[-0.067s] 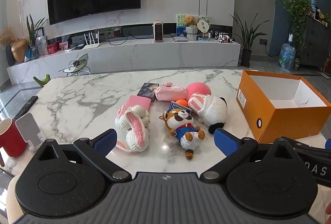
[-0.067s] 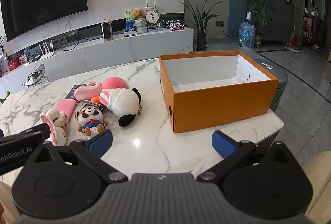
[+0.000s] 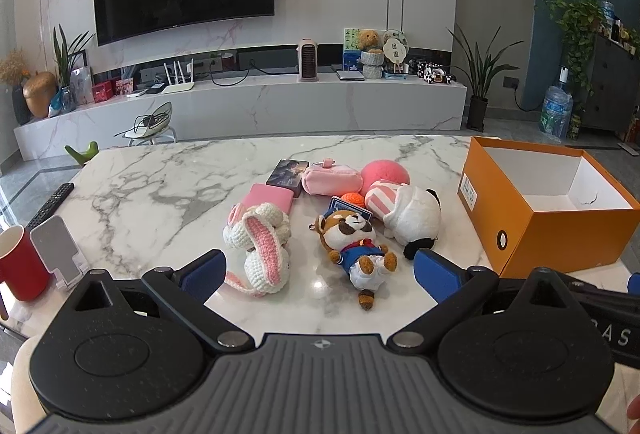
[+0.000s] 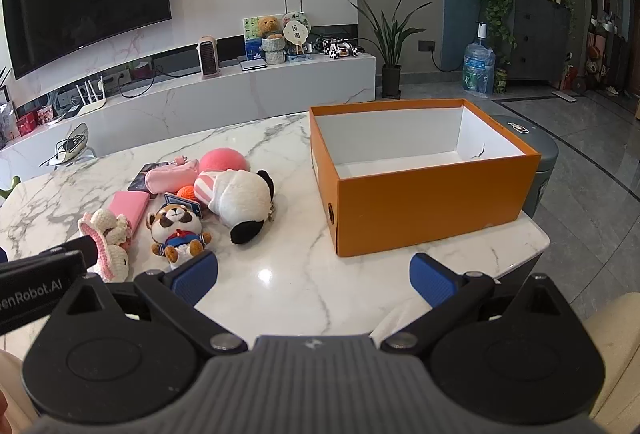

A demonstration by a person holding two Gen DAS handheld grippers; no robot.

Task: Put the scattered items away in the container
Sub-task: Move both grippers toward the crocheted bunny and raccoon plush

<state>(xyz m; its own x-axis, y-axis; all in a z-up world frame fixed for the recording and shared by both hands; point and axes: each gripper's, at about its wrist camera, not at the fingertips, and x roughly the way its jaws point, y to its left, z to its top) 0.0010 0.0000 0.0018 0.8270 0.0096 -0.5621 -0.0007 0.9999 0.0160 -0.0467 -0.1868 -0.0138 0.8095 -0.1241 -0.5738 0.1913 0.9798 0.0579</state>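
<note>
An open orange box [image 3: 556, 230] [image 4: 432, 205] with a white empty inside stands at the table's right. A cluster of toys lies mid-table: a crochet bunny [image 3: 262, 242] [image 4: 110, 238], a red-panda plush [image 3: 354, 242] [image 4: 178, 230], a white plush with pink stripes [image 3: 408, 211] [image 4: 240, 199], a pink ball [image 3: 386, 173], a pink pouch [image 3: 330, 181], a pink case [image 3: 268, 197], a small orange ball [image 3: 354, 198] and a dark card box [image 3: 289, 173]. My left gripper [image 3: 320, 274] is open and empty, just short of the bunny and panda. My right gripper [image 4: 314, 278] is open and empty, before the box.
A red mug [image 3: 18, 264], a white phone stand [image 3: 60, 254] and a remote [image 3: 50, 205] sit at the table's left edge. The marble table [image 3: 160, 193] ends just past the box on the right. A grey bin [image 4: 540, 161] stands behind the box.
</note>
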